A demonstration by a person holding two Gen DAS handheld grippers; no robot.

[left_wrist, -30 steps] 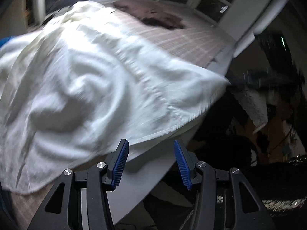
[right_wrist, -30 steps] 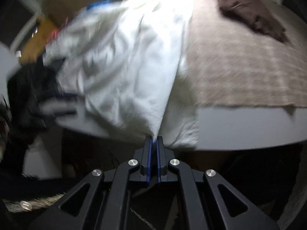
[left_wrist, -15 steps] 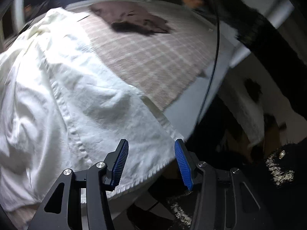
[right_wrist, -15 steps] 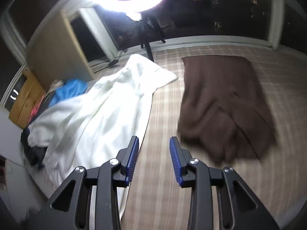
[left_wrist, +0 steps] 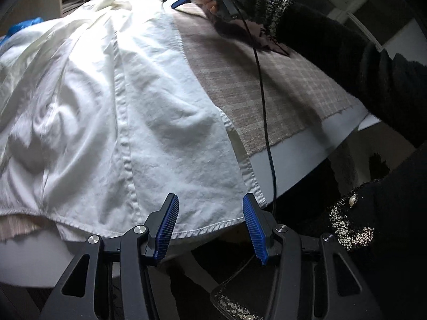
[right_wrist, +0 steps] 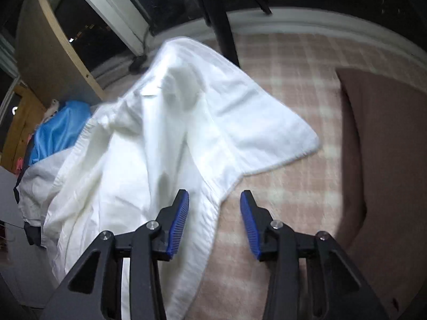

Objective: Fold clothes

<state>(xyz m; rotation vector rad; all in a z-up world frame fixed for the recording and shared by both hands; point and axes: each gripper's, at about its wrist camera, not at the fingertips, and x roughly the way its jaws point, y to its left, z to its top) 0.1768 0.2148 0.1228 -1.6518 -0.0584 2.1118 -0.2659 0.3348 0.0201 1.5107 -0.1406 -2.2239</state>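
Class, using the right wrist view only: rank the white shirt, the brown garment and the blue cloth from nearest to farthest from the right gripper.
1. White shirt: its edge lies right under the opening jaws of the right gripper, not gripped.
2. Brown garment: off to the right on the checked cover.
3. Blue cloth: far left, beyond the shirt.

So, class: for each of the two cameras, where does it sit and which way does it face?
Left wrist: on the left gripper, looking down at the white garment's hem at the bed edge; the right gripper, hand and dark sleeve show beyond.
Right wrist: on the right gripper, fingers opening, above the garment's far end, facing the window.
Shared: white garment, checked cover.
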